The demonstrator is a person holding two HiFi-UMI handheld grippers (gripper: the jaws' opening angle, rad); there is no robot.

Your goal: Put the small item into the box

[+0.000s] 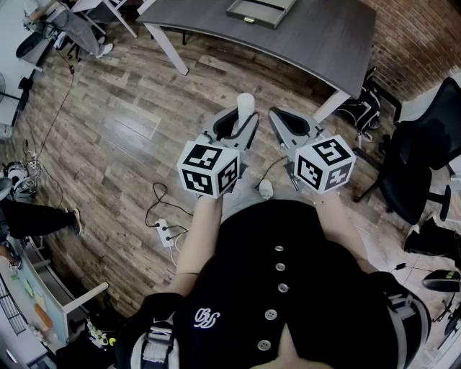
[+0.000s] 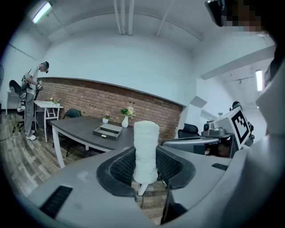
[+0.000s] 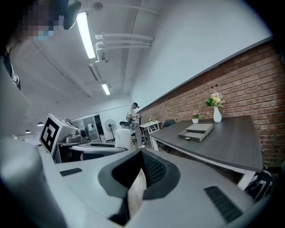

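Note:
A white, rough-surfaced cylinder (image 2: 146, 151) stands upright between the pads of my left gripper (image 2: 146, 165), which is shut on it. In the head view the cylinder (image 1: 245, 103) pokes out past the left gripper (image 1: 243, 121), held at waist height over the wood floor. My right gripper (image 1: 279, 117) is right beside it with nothing in it; its jaws (image 3: 140, 171) are shut to a thin slit. The cylinder (image 3: 123, 138) also shows from the right gripper view. The box (image 1: 260, 11), a grey shallow open tray, lies on the dark table (image 1: 324, 36) ahead; it also shows as the box (image 2: 107, 131) and the box (image 3: 196, 132).
A white vase with flowers (image 3: 217, 114) and a small plant stand at the table's far side by the brick wall. Black office chairs (image 1: 425, 166) are at the right. A power strip and cables (image 1: 164, 230) lie on the floor. A person (image 2: 32, 95) stands by a white desk far left.

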